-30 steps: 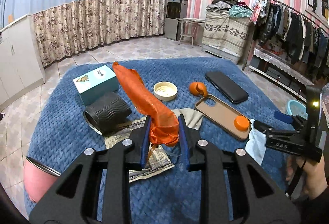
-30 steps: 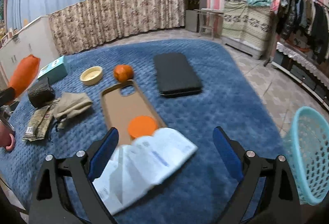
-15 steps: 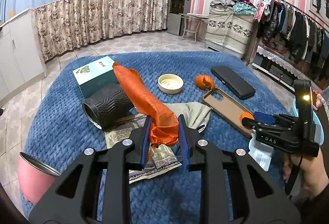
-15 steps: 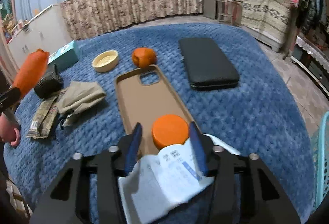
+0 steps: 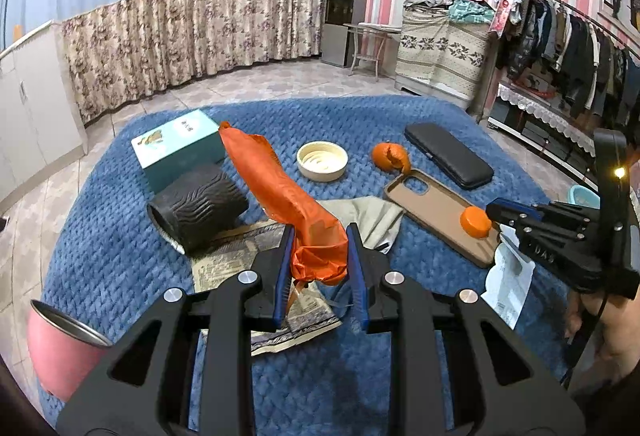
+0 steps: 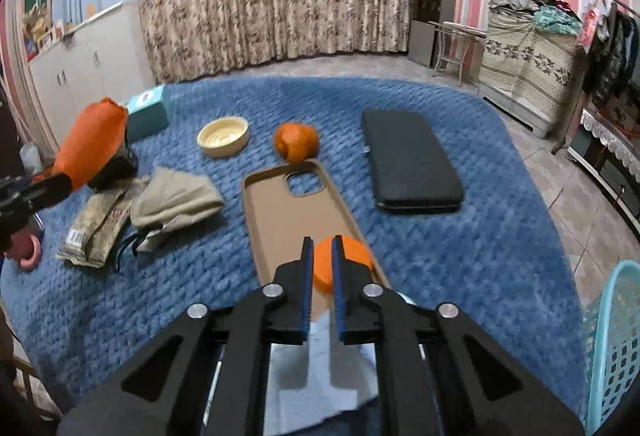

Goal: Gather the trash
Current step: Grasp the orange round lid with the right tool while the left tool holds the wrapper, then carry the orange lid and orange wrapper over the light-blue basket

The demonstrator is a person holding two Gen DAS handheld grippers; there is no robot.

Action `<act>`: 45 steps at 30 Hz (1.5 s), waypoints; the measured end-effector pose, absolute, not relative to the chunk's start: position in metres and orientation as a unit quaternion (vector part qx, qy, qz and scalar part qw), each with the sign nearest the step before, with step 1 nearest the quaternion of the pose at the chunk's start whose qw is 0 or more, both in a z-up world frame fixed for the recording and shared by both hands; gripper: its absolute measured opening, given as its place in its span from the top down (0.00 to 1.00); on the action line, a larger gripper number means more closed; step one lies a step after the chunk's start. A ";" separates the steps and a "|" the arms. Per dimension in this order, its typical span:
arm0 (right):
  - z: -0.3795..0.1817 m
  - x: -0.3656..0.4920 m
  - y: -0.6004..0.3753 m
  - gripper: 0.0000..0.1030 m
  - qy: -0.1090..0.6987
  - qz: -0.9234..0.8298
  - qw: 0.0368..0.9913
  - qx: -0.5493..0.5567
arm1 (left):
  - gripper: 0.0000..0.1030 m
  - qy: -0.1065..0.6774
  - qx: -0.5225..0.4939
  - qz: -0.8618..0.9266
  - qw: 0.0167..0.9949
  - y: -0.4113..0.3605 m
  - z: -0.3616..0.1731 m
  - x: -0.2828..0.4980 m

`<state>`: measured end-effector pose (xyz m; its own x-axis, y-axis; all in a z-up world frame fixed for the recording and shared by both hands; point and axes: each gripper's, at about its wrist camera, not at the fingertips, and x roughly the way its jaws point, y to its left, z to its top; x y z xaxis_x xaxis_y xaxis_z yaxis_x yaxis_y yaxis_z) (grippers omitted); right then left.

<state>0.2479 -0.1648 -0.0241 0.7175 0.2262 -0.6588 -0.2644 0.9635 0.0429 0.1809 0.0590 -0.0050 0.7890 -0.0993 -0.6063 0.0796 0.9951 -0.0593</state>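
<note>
Paper is what the right hand goes for. From the left wrist view, the left gripper [image 5: 320,268] is clamped on an orange bag [image 5: 280,192], which stands up from between its pads above the blue blanket [image 5: 120,260]. At the right side the right gripper [image 5: 502,226] is low over a white paper [image 5: 506,288] beside the phone case [image 5: 436,212], where an orange cap [image 5: 475,221] lies. From the right wrist view, the right gripper [image 6: 320,276] has its jaws nearly together, and the white paper [image 6: 316,364] passes under and between them, so I judge that it is pinched, though the contact is hard to see. To do this well, I think the lift must be slow and straight up, so that the thin sheet does not slip or drag the orange cap [image 6: 352,260] with it. A light blue basket [image 6: 612,348] stands just past the blanket's right edge, and the way there looks free; the black case [image 6: 412,160] and the orange fruit [image 6: 296,142] are well apart.
</note>
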 end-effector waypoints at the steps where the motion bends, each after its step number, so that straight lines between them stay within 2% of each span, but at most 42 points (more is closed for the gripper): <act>1: -0.025 0.249 -0.170 0.91 0.356 0.131 0.925 -0.016 | 0.76 0.320 -0.014 -0.048 0.946 0.058 -0.004 0.181; 5: -0.028 0.253 -0.185 0.87 0.363 0.132 0.922 0.014 | 0.76 0.319 -0.013 -0.047 0.946 0.057 -0.003 0.180; 7: -0.029 0.253 -0.184 0.62 0.364 0.140 0.921 0.020 | 0.76 0.323 -0.016 -0.042 0.945 0.058 -0.004 0.180; 9: -0.032 0.254 -0.176 0.54 0.367 0.142 0.919 0.010 | 0.76 0.327 -0.019 -0.041 0.944 0.060 -0.006 0.180; 13: -0.044 0.261 -0.162 0.53 0.391 0.153 0.908 0.003 | 0.76 0.329 -0.022 -0.042 0.943 0.062 -0.007 0.180; 19: -0.045 0.259 -0.147 0.54 0.385 0.168 0.907 -0.013 | 0.76 0.326 -0.025 -0.043 0.944 0.064 -0.007 0.180; 26: -0.045 0.263 -0.154 0.54 0.380 0.140 0.914 0.005 | 0.76 0.326 -0.025 -0.043 0.944 0.064 -0.007 0.180; 30: -0.054 0.268 -0.151 0.53 0.405 0.148 0.902 0.013 | 0.76 0.328 -0.027 -0.043 0.943 0.064 -0.008 0.181; 35: -0.056 0.270 -0.146 0.55 0.395 0.144 0.907 0.013 | 0.76 0.334 -0.024 -0.047 0.941 0.065 -0.010 0.183; 37: -0.058 0.273 -0.142 0.61 0.393 0.140 0.909 0.003 | 0.76 0.336 -0.021 -0.049 0.940 0.063 -0.011 0.184; 39: -0.055 0.271 -0.138 0.61 0.386 0.145 0.911 -0.008 | 0.76 0.336 -0.019 -0.050 0.940 0.061 -0.011 0.185; 45: -0.014 0.244 -0.160 0.61 0.316 0.119 0.941 -0.004 | 0.76 0.325 -0.013 -0.061 0.944 0.051 -0.001 0.186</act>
